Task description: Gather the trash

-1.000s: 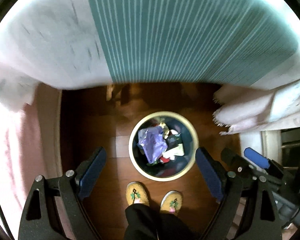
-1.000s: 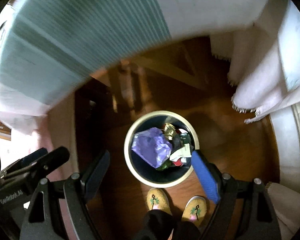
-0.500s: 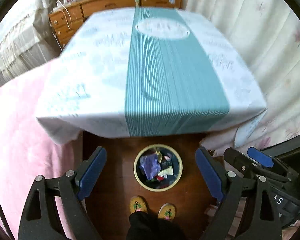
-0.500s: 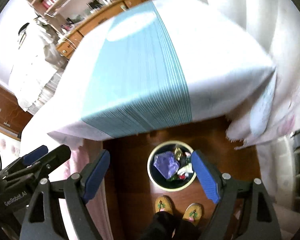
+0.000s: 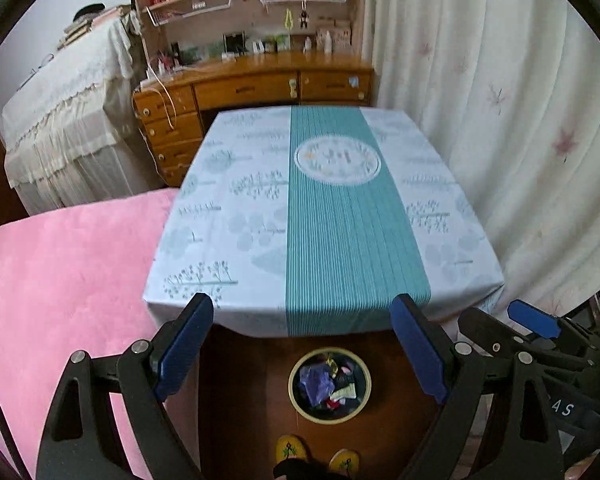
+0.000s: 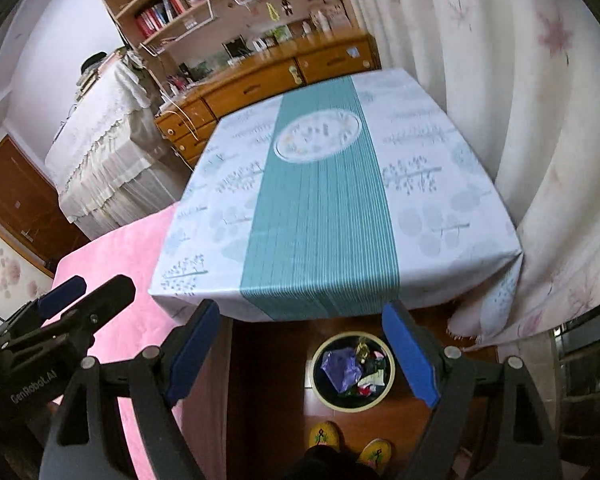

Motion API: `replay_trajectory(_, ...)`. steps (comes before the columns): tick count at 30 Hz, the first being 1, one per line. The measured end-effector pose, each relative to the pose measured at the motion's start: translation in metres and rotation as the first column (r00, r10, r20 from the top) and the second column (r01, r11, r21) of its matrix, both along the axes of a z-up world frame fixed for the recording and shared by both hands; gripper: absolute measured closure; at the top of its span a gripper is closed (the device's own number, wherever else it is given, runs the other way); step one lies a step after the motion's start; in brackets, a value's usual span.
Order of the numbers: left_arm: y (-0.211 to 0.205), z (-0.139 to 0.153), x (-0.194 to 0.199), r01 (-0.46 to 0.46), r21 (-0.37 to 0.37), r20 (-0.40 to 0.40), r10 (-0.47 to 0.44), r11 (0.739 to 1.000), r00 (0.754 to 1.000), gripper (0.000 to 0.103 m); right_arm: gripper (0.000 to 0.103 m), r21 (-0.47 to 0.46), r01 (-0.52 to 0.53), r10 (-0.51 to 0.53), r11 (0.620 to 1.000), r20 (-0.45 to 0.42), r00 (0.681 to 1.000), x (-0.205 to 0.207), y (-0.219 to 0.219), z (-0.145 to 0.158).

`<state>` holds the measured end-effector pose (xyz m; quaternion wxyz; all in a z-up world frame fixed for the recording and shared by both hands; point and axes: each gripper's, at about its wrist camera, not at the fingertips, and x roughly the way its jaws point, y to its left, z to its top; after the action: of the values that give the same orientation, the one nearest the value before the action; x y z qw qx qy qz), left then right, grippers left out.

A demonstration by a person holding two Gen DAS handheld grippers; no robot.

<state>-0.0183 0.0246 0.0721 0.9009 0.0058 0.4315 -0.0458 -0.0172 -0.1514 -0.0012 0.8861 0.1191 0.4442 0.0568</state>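
Note:
A round cream-rimmed trash bin [image 5: 292, 397] stands on the wooden floor in front of the table; it holds a purple bag [image 5: 315, 382] and other scraps. It also shows in the right wrist view [image 6: 316, 385], with the purple bag [image 6: 342, 369] inside. My left gripper [image 5: 302, 348] is open and empty, held high above the bin. My right gripper [image 6: 302, 346] is open and empty, also high above the floor. Each gripper shows at the edge of the other's view.
A table with a white and teal cloth [image 5: 324, 216] stands ahead. A pink bed [image 5: 60, 272] lies to the left, curtains [image 5: 520, 140] hang on the right, and a wooden desk with shelves [image 5: 256, 80] stands behind. My slippered feet [image 5: 292, 448] are below.
Both grippers have risen and tilted up from just over the bin; the bin now looks small and the whole tabletop and room have come into view. Both stayed open.

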Motion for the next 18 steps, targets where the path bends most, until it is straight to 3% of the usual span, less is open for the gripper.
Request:
replay_trajectory(8,0.006,0.021,-0.009,-0.037,-0.01,0.051,0.038,0.999,0.998,0.014,0.019,-0.052,0.003,0.001,0.999,0.063,0.998,-0.006,0.009,0.03)
replay_trajectory(18,0.008,0.025,-0.005,-0.066,-0.029,0.07,0.068,0.997,0.995,0.014,0.019,-0.091,-0.01,0.021,0.996,0.126,0.992,-0.011,0.017,0.047)
